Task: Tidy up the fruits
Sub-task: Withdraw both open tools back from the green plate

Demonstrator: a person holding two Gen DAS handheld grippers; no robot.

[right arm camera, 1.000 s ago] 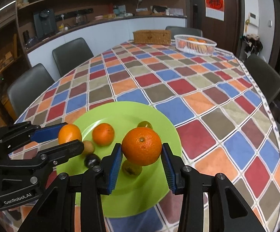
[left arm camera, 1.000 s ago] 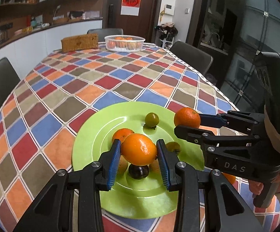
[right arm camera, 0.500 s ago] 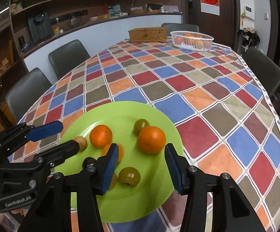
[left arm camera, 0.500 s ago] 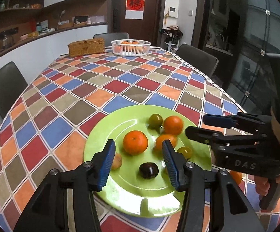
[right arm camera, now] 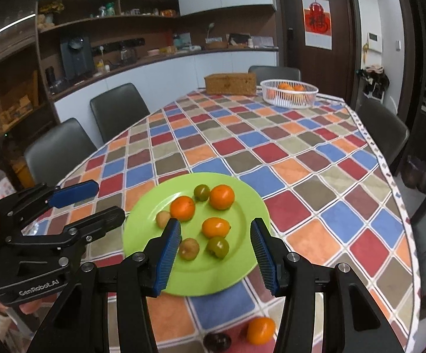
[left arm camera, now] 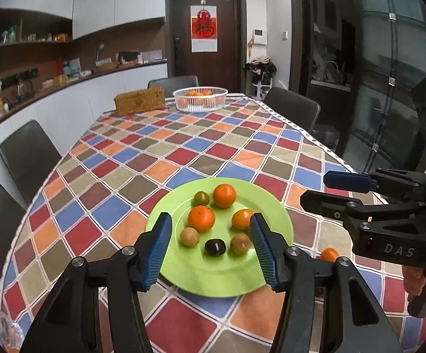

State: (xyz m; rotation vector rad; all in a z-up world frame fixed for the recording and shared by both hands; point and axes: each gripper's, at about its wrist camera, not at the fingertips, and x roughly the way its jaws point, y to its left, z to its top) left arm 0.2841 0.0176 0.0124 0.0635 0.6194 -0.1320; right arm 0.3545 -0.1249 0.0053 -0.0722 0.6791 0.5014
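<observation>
On the left we hold the left gripper above the near rim of the green plate; its jaws have just been opening and stand released, gripping nothing, though the fruit on the plate shows between the blue pads. On the plate lie three oranges, the nearest to our left claw being one orange, with a second orange farther back beside a green fruit, and a dark plum at the front. To the right, our right gripper also hangs released over the plate, its jaws likewise just opened and empty. A loose orange lies on the checked tablecloth beside the plate, and a white basket of oranges stands at the table's far end.
</observation>
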